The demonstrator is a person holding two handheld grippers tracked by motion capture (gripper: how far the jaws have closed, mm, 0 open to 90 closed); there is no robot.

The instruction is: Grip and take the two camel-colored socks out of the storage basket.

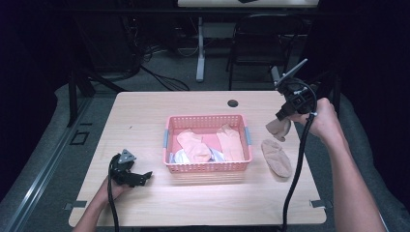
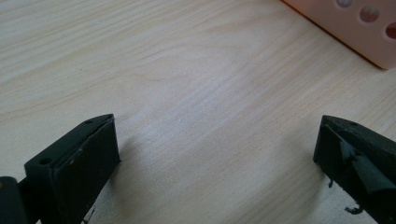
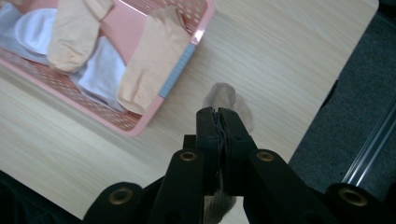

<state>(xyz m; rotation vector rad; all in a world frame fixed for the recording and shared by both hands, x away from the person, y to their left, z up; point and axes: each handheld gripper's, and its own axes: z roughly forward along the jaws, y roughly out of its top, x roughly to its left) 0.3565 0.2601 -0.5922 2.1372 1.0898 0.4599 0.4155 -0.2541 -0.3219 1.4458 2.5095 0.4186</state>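
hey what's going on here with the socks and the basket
A person at a wooden table works with a handheld gripper in each hand. The right gripper is raised off the table to the right of the pink basket, jaws shut on a tan sock that hangs from them. Another tan sock lies on the table beside the basket. The basket already holds several peach and white socks. The left gripper rests low at the table's left, jaws open and empty.

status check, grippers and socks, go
Right gripper shut on a tan sock, lifted beside the pink plastic basket. Left gripper open, empty, low over table. Second tan sock on table.
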